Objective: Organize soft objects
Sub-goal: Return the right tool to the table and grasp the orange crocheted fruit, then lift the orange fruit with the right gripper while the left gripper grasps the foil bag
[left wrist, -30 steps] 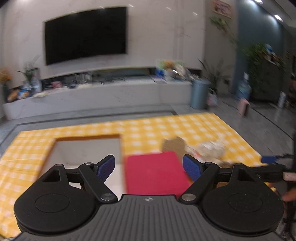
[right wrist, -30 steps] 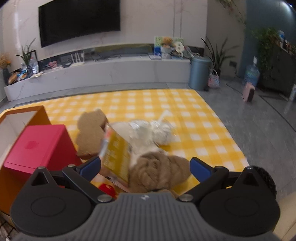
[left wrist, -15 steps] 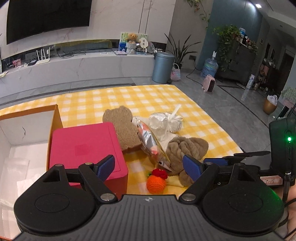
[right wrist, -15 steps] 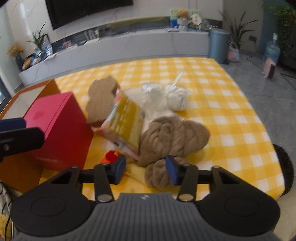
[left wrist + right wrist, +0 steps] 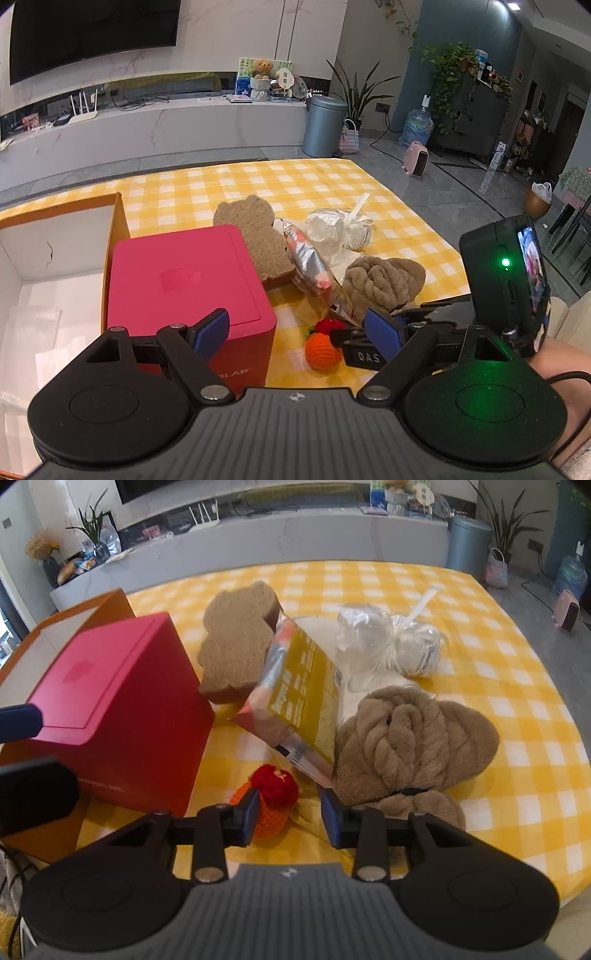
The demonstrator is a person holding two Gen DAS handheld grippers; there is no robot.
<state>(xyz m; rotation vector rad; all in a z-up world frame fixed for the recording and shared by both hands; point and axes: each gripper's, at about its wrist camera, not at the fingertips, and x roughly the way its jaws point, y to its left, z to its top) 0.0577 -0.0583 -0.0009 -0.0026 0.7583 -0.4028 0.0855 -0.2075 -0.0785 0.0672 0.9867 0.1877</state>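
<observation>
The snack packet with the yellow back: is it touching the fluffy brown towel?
Touching. In the right wrist view the snack packet leans with its lower right edge pressed against the fluffy brown towel, with no gap between them.

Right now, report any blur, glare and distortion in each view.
Left wrist: sharp, fisheye bends the TV wall, ceiling spot flares. Right wrist: slight blur on the snack packet print, window blown out, edges curved.

Black grippers (image 5: 289, 818), blue-padded jaws, ribbed grey housing.
</observation>
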